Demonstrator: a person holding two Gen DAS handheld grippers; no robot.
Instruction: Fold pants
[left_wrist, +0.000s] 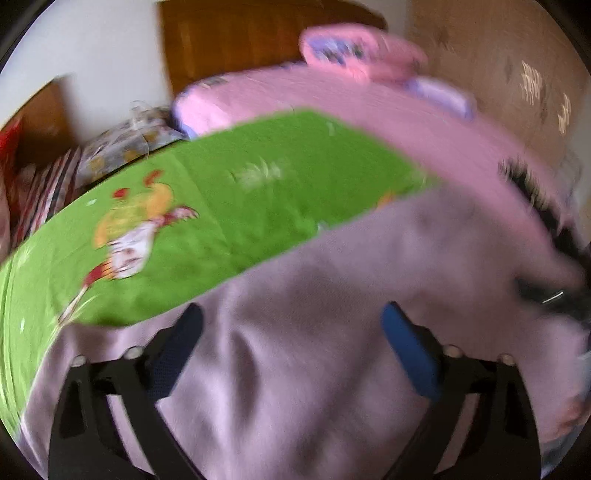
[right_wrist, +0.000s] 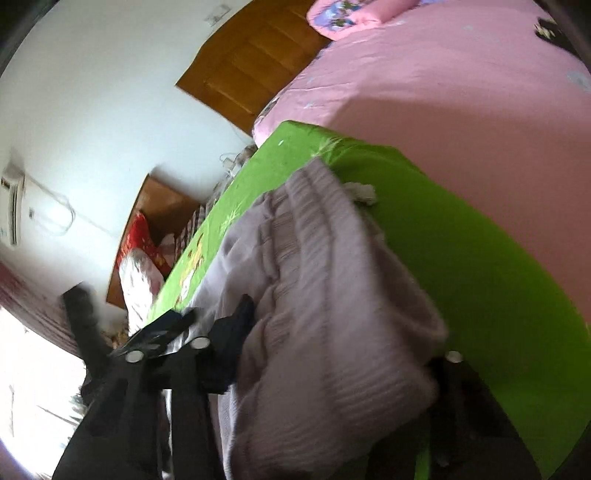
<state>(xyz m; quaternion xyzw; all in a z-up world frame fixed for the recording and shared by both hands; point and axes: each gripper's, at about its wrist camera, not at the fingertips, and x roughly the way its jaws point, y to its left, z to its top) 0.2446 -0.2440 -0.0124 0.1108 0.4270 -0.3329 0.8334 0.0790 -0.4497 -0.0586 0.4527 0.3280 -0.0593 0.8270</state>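
soft pale lilac pants (right_wrist: 317, 302) lie rumpled, barely folded, on a bright green printed sheet (left_wrist: 258, 192); left gripper (left_wrist: 291, 347) released above them, right gripper (right_wrist: 332, 354) grasping the bunched ribbed waistband.

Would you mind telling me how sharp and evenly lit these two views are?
Left wrist view: motion blur smears the pants and green blanket, light even. Right wrist view: somewhat sharper, pants ribbing readable, window glare blows out the lower left; both bend lines fisheye-style.
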